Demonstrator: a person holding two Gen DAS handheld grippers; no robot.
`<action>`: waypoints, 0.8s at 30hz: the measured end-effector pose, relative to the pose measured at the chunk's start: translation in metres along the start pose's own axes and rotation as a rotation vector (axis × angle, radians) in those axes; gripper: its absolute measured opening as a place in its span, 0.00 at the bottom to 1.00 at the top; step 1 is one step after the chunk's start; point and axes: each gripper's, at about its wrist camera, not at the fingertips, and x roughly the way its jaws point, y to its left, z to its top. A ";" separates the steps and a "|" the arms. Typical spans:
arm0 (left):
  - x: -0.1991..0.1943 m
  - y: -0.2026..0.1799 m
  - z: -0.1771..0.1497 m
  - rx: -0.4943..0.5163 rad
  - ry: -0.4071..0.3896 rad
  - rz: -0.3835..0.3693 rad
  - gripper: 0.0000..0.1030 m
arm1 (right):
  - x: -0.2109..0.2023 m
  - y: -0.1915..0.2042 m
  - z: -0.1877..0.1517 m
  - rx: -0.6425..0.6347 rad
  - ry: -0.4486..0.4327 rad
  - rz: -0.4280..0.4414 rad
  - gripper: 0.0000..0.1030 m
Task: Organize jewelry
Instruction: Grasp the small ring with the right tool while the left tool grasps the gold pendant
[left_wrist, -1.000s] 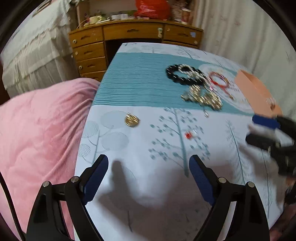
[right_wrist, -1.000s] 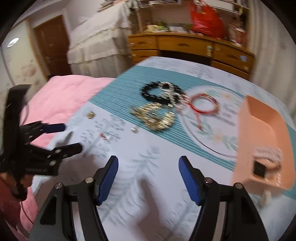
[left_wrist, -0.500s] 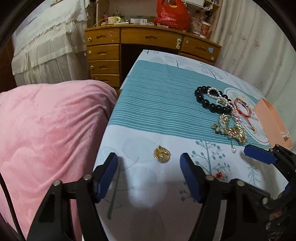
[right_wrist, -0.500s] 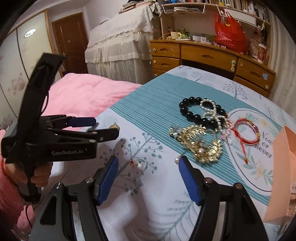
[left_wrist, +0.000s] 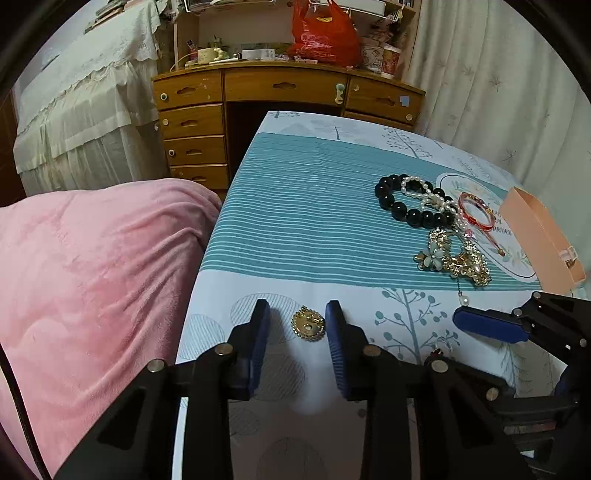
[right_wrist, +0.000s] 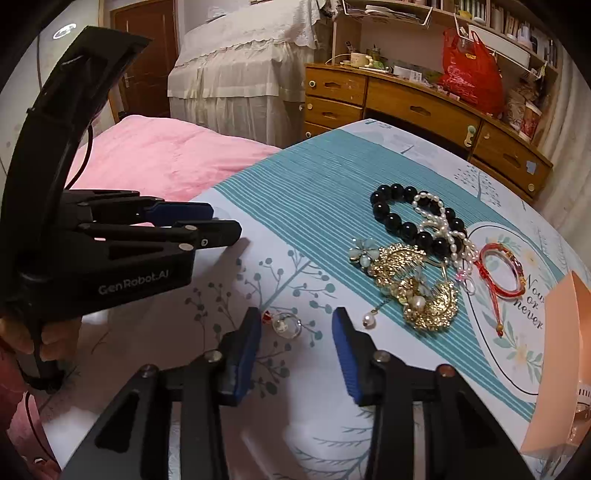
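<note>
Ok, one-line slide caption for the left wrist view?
Open left gripper straddles a gold brooch on the tree-print tablecloth, other jewelry beyond.

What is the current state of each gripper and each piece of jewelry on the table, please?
left gripper: open, fingers either side of the gold brooch
right gripper: open, around the small ring
black bead bracelet: flat, tangled with the pearl strand
gold hair ornaments: piled
red bracelet: flat
peach box: open
</note>
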 end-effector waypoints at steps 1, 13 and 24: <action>0.000 -0.001 0.000 0.005 -0.001 0.011 0.23 | 0.000 0.001 0.000 -0.001 -0.001 0.001 0.29; -0.004 -0.003 0.000 -0.031 0.068 0.024 0.15 | -0.007 -0.011 -0.002 0.074 0.034 0.066 0.20; -0.033 -0.015 0.000 -0.077 0.101 0.017 0.15 | -0.033 -0.038 -0.020 0.211 0.018 0.126 0.15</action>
